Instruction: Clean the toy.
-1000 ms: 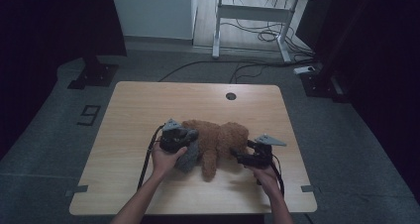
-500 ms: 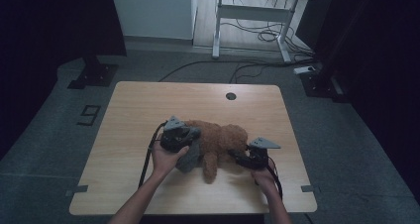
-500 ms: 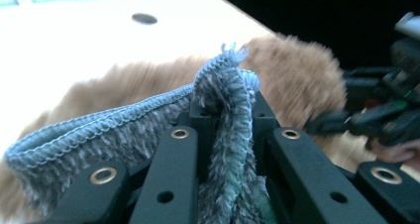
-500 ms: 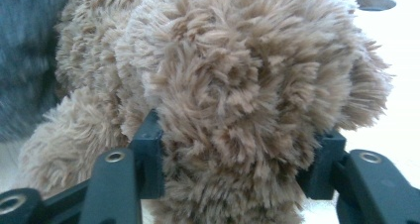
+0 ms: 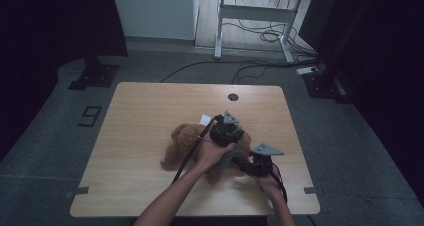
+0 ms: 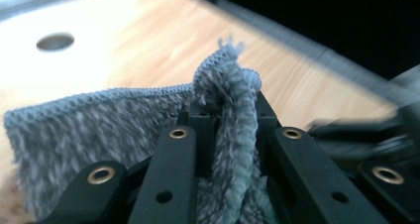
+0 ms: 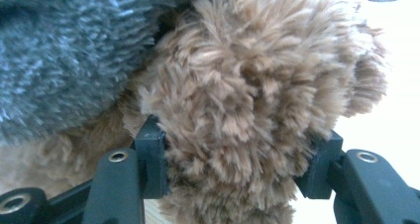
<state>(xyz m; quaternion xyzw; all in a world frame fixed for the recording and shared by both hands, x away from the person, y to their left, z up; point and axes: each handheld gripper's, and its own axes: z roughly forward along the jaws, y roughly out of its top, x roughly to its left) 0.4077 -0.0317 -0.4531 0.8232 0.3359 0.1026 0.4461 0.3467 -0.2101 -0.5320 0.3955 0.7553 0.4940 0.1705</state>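
A fluffy brown teddy bear (image 5: 186, 141) lies near the middle of the light wooden table (image 5: 145, 116), with a soft grey knitted cloth (image 6: 114, 135) over its right part. The left gripper (image 5: 226, 131) is above the bear, its jaws squeezed tight on a fold of the grey cloth. The right gripper (image 5: 255, 163) sits at the bear's right end, its jaws wide apart around a furry brown paw (image 7: 247, 110) and pressing on both sides of it.

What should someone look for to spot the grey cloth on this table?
On the wooden table, find the brown plush toy lying near the middle. The grey cloth is at its right end, pinched in the left gripper. It is the one knitted, grey-flecked thing; the toy is shaggy and brown.
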